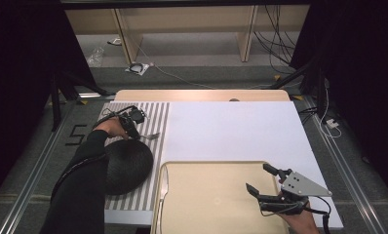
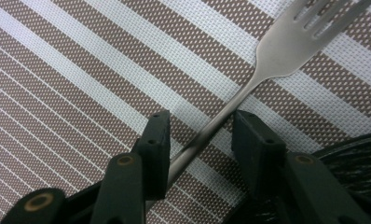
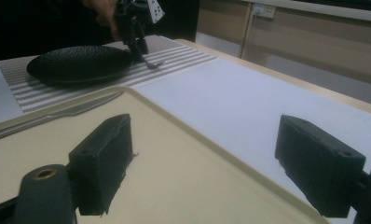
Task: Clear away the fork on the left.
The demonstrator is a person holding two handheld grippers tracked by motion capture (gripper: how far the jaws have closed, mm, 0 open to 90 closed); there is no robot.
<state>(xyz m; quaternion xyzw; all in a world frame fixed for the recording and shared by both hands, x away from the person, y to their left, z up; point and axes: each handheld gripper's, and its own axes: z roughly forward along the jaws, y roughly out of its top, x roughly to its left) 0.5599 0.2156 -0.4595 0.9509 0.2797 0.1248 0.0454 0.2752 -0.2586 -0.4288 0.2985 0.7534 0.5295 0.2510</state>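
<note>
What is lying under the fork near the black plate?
Under the fork lies the striped placemat, brown and white. Whatever is beneath that mat is covered. The black plate rests on the same mat, beside the fork.

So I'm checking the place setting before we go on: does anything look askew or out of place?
The fork lies slanted across the striped placemat beside the black plate, its handle between the left claw's jaws. The knife rests on the tray's left rim, not beside the plate. Nothing is spilled or damaged.
</note>
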